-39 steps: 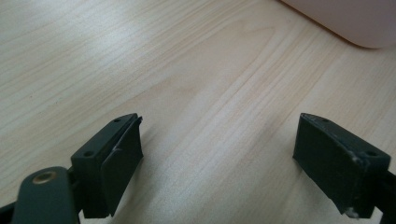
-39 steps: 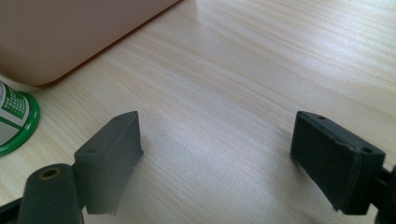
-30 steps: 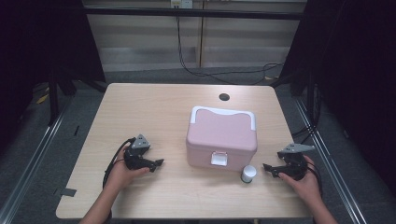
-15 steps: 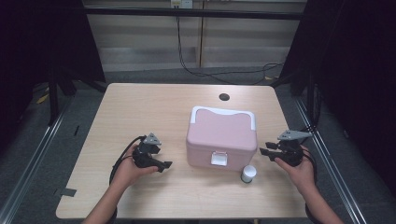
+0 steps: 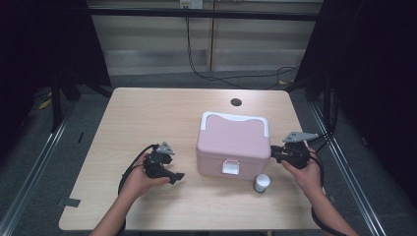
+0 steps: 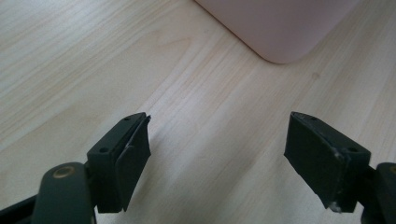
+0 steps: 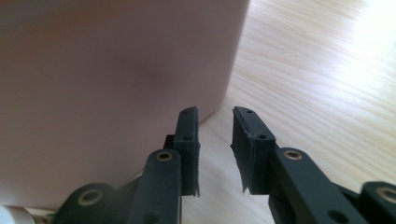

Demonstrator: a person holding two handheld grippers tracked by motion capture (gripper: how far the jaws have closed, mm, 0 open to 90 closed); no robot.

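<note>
The wooden table [image 5: 147, 118] carries a pink box [image 5: 233, 142] with a white lid rim and a white latch [image 5: 230, 167] on the front wall that faces the person; it sits right of the table's middle, its long axis running left to right. Both hands flank it, and the right one is much the nearer. The right gripper [image 5: 276, 153] sits just beside the box's right end wall, which lies to the left of its jaws in the right gripper view, and those jaws have just been closing to a narrow gap with nothing between them. The left gripper [image 5: 176, 176] is farther off, jaws wide and empty, with the box ahead of it. A small white jar [image 5: 261, 183] stands just before the box's front right corner.
</note>
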